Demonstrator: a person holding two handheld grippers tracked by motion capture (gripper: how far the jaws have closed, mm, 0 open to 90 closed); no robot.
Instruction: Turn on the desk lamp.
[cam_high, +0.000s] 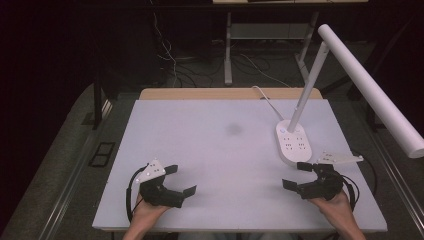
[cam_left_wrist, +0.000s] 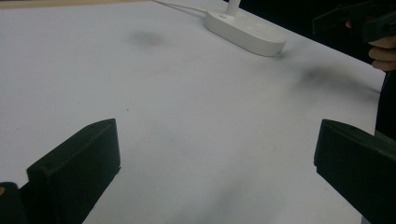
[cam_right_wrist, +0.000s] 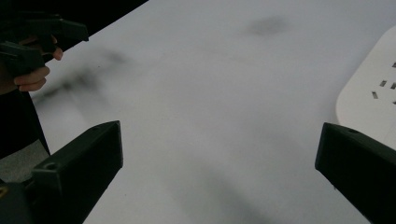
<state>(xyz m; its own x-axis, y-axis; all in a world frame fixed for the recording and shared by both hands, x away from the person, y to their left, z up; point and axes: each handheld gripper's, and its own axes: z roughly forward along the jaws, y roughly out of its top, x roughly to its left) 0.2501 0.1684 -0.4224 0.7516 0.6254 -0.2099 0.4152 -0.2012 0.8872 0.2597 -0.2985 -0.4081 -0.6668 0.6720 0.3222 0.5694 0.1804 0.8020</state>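
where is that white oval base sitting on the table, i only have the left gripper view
Observer: The white oval lamp base with sockets stands at the table's right side, just beyond the right claw.
Operator: anything rising from it
Observer: Yes, a white stem leans up to a long white tube lamp head.
Operator: is my right claw open
Observer: Yes, its jaws stand wide apart, nothing between them.
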